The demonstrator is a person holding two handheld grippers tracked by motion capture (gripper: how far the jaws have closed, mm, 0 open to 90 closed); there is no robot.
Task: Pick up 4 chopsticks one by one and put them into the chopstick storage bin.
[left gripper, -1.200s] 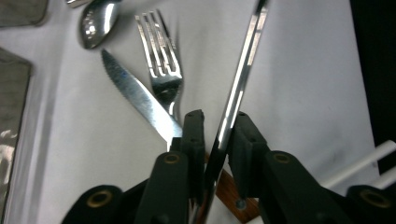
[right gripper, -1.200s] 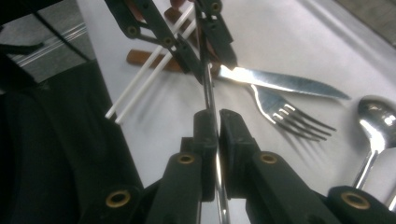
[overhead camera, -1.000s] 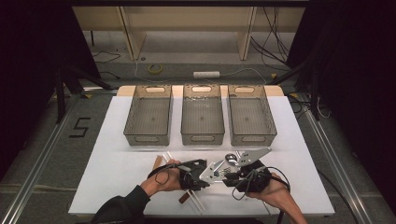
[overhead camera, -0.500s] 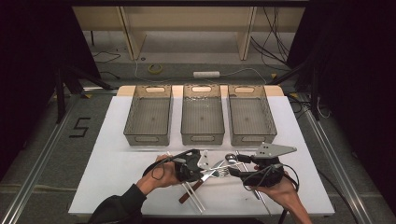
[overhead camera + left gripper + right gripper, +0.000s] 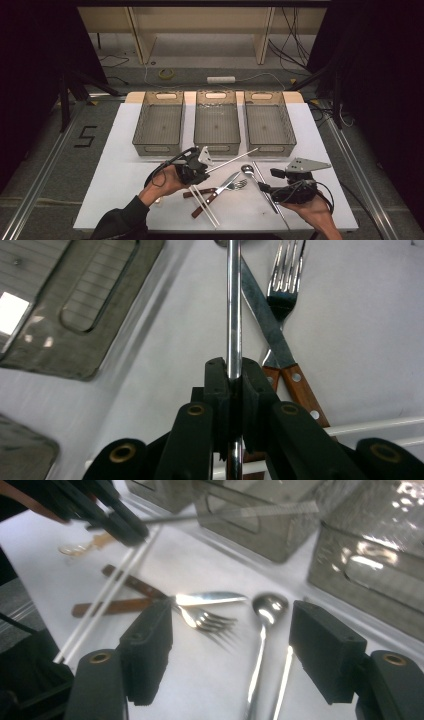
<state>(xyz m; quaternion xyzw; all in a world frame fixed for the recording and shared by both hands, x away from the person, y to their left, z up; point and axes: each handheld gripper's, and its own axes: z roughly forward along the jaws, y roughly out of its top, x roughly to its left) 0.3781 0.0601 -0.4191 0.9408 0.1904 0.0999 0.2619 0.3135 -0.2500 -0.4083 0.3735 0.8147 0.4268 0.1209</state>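
On the white table (image 5: pixel 125 172), from left to right: three grey mesh bins (image 5: pixel 158 123) in a row at the far side; left tool (image 5: pixel 200 170), jaws clamped on a metal rod (image 5: pixel 232 160) that slants up and rightward to just in front of the middle bin; two white chopsticks (image 5: pixel 204 205) lying side by side; knife (image 5: pixel 216 194) and fork (image 5: pixel 235 185), both wooden-handled, crossed; spoon (image 5: pixel 248 170), bowl toward the bins; right tool (image 5: pixel 262 188), low near the front edge. Left gripper view adds: rod (image 5: pixel 233 305) polished, round, straight, pinched between the pads, passing above knife blade (image 5: pixel 262 320) and fork tines (image 5: pixel 283 275); brass rivets on both handles. Right gripper view adds: right tool (image 5: pixel 230 652) with jaws wide apart and holding nothing, fork (image 5: pixel 207 620) and spoon (image 5: pixel 267 610) lying between them on the table beyond; a second thin metal rod (image 5: pixel 282 680) beside the spoon handle.
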